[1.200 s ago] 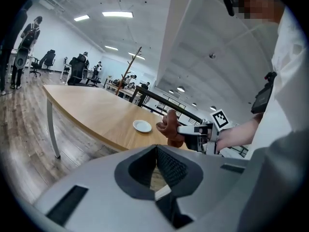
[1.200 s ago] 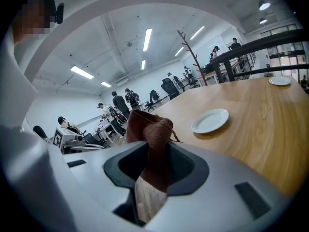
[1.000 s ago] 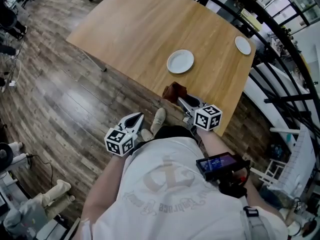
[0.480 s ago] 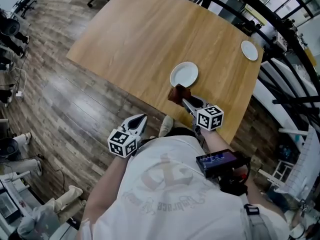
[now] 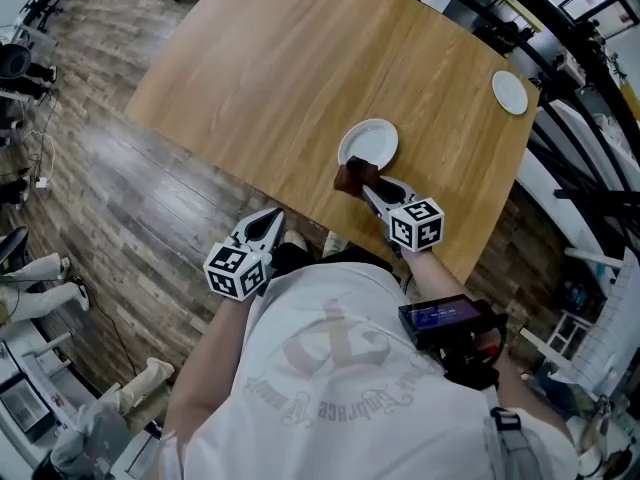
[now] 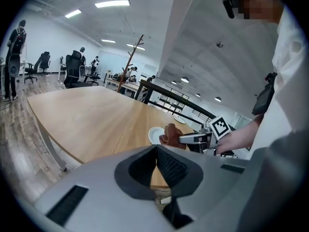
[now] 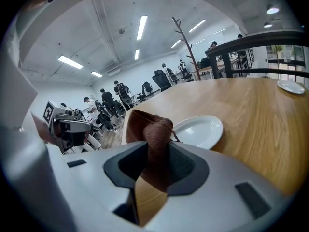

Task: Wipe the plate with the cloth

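A white plate (image 5: pixel 369 143) lies near the front edge of the wooden table (image 5: pixel 280 78); it also shows in the right gripper view (image 7: pixel 199 131) and the left gripper view (image 6: pixel 154 135). My right gripper (image 5: pixel 368 189) is shut on a brown cloth (image 5: pixel 353 176), held just short of the plate's near rim. The cloth (image 7: pixel 150 144) hangs bunched between the jaws. My left gripper (image 5: pixel 262 230) is shut with nothing in it, off the table's front edge, above the floor.
A second small white plate (image 5: pixel 510 92) sits at the table's far right corner (image 7: pixel 291 86). Black railings (image 5: pixel 570 118) run along the right side. Office chairs and people stand in the background (image 7: pixel 116 98). Wooden floor (image 5: pixel 110 198) lies left of the table.
The right gripper has carried the brown cloth forward to the near rim of the plate. I have moved closer to the table; the left gripper stays low, off the edge.
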### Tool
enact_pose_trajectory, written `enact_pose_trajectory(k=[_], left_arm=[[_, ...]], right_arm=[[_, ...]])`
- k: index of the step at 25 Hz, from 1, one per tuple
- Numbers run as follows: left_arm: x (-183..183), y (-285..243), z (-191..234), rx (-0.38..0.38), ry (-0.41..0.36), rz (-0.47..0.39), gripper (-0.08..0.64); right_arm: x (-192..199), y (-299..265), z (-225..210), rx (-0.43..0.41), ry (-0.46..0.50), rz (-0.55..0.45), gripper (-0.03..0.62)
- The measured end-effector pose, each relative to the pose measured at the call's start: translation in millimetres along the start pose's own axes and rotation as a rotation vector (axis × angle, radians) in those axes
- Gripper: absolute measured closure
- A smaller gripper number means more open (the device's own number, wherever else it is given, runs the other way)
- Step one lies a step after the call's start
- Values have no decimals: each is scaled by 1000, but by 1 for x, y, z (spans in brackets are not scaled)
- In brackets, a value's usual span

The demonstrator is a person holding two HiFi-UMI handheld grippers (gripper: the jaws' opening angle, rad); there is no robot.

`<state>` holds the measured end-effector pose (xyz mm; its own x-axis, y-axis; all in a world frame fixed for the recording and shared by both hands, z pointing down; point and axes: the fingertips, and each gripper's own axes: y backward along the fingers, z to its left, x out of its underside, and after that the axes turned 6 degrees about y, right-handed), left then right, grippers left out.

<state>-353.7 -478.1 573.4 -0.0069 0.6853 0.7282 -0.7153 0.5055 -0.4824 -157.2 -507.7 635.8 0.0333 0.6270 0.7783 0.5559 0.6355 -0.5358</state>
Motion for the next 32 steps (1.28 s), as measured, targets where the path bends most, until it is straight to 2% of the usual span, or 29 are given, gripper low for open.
enact_pose_trajectory(k=[5,12,19,26,32], left_arm=[[-11,-14,10,17,5,17,548],[-16,-26,13,85,-2,56,548],[-25,-28,33,81,24,41,548],[-27,-17,56,70,47,31,548],[-25,-35,35,114,20,61,548]], right_arm=[[-8,-17,-16,26,-4,23,469],[-24,-40,-31,74,39,83,469],[-20,-64,-41,102,92,173,469],[-13,-62,-26,95,114,195,469],[-2,-36,-31,84,185,214,469]])
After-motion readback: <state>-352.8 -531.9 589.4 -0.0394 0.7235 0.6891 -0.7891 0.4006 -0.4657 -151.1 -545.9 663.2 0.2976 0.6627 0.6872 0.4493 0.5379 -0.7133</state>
